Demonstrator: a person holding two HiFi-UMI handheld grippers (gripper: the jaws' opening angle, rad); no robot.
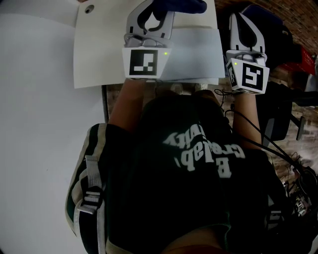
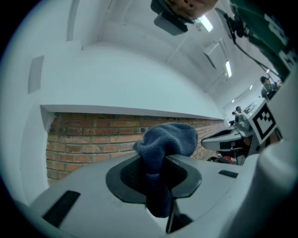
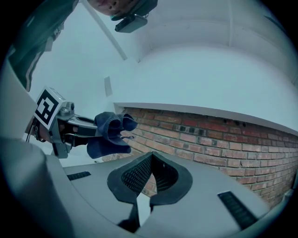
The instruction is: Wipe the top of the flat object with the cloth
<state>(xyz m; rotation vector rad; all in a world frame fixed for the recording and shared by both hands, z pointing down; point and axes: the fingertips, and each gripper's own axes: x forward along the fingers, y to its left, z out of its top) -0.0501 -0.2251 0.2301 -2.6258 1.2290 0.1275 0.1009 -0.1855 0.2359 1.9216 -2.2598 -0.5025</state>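
Observation:
A dark blue cloth (image 2: pixel 166 139) is bunched between the jaws of my left gripper (image 2: pixel 156 175), which is shut on it. In the head view that gripper (image 1: pixel 149 17) is held up at the top, with the cloth (image 1: pixel 181 5) poking out beyond it over a flat white panel (image 1: pixel 97 47). From the right gripper view the cloth (image 3: pixel 111 132) hangs from the left gripper's tip. My right gripper (image 3: pixel 150 179) is shut with nothing between its jaws; in the head view this gripper (image 1: pixel 247 27) stands just right of the left one, beside the panel's edge.
A red brick wall (image 3: pixel 209 135) runs under a white ledge (image 2: pixel 125 110) ahead of both grippers. The person's dark shirt (image 1: pixel 198 163) and a strap (image 1: pixel 92 183) fill the lower head view. Black cables (image 1: pixel 278 154) and dark gear lie at the right.

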